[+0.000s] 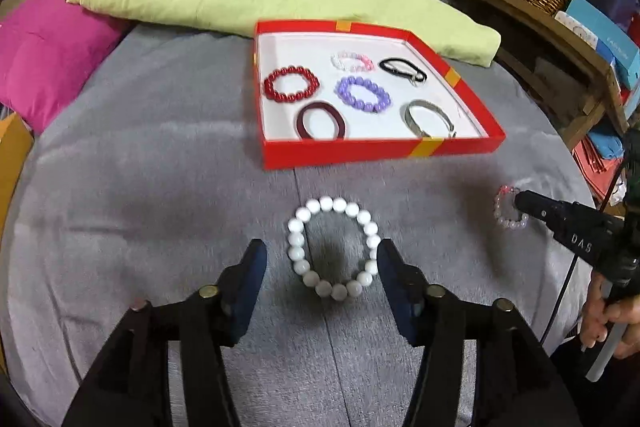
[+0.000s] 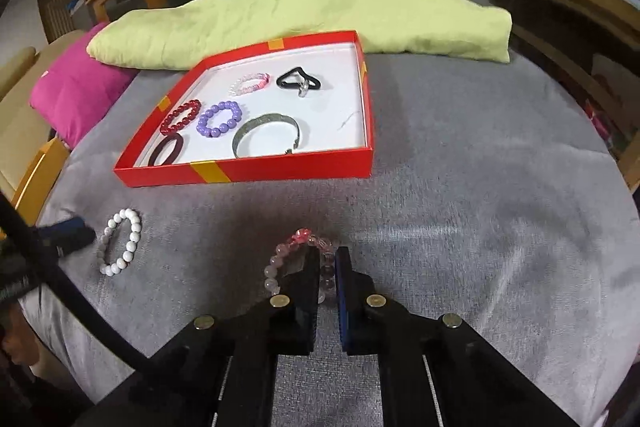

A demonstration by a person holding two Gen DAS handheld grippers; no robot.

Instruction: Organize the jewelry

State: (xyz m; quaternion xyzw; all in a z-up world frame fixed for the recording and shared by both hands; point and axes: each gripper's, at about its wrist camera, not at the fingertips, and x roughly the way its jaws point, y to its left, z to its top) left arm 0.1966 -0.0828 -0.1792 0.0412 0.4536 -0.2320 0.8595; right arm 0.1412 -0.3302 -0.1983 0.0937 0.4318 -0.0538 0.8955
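Six pieces lie in the red box [image 1: 380, 149] at upper centre; my left gripper [image 1: 320, 263] stands apart around the white bracelet [image 1: 334, 251], my right gripper [image 2: 329, 259] clamped on the pink bracelet [image 2: 280, 263], both outstanding.

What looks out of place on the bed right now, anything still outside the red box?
Two bracelets still lie on the grey blanket outside the red box: the white bead bracelet between the open left gripper, and the pink bead bracelet, pinched by the right gripper. Nothing looks spilled or damaged.
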